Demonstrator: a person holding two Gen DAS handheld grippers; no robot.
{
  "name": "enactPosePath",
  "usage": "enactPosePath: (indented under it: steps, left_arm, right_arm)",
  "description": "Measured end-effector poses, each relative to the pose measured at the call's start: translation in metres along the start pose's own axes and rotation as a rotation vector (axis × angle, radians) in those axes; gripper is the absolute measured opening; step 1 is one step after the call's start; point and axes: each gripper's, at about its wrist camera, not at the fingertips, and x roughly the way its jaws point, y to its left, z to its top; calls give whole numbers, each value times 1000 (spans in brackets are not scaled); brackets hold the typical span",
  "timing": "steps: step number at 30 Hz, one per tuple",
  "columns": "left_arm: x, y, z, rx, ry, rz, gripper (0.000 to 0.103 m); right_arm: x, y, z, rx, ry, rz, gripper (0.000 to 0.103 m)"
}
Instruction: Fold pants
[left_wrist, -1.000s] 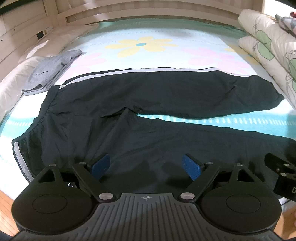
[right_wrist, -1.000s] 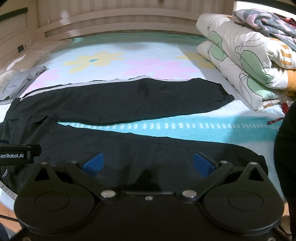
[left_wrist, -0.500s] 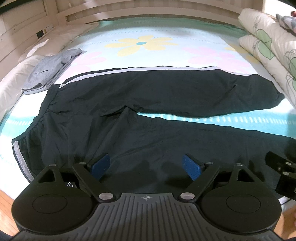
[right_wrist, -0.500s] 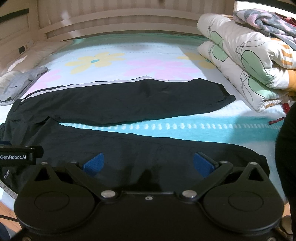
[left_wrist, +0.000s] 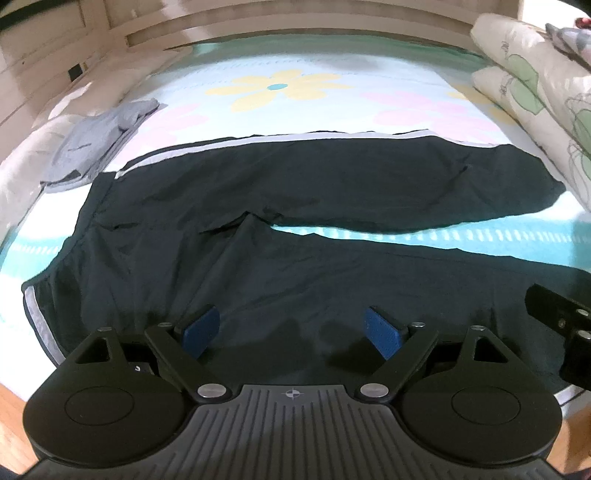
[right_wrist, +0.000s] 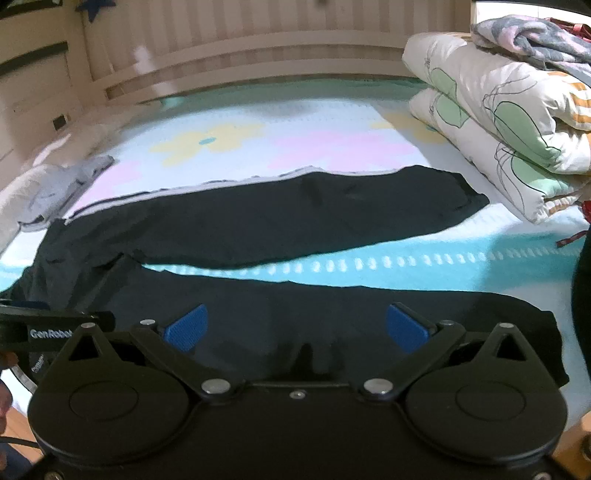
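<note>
Black pants (left_wrist: 295, 206) with a pale side stripe lie spread flat on the bed, waist at the left, both legs running right with a gap of sheet between them. They also show in the right wrist view (right_wrist: 280, 229). My left gripper (left_wrist: 291, 328) is open and empty above the near leg, close to the seat. My right gripper (right_wrist: 295, 326) is open and empty above the near leg, further toward the cuff. Each gripper shows at the edge of the other's view.
A folded grey garment (left_wrist: 99, 136) lies at the far left on a white pillow (left_wrist: 33, 147). Stacked folded quilts (right_wrist: 498, 122) sit at the right. A wooden headboard (left_wrist: 295, 22) runs along the back. The flowered sheet (left_wrist: 280, 88) lies beyond the pants.
The right wrist view has tilted upward and lifted a little, showing more of the wall and headboard. The left gripper has barely moved. Both stay open; the pants lie unchanged.
</note>
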Motion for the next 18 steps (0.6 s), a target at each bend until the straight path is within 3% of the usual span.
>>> enactPosePath:
  steps: [3, 12, 18]
  left_arm:
    - [0, -1, 0, 8, 2, 1, 85]
    - [-5, 7, 3, -6, 19, -40, 83]
    - [-12, 9, 8, -6, -8, -17, 83]
  right_arm:
    - [0, 2, 1, -8, -7, 20, 103]
    - [3, 16, 3, -67, 14, -38, 103]
    - [8, 22, 6, -91, 38, -149, 102]
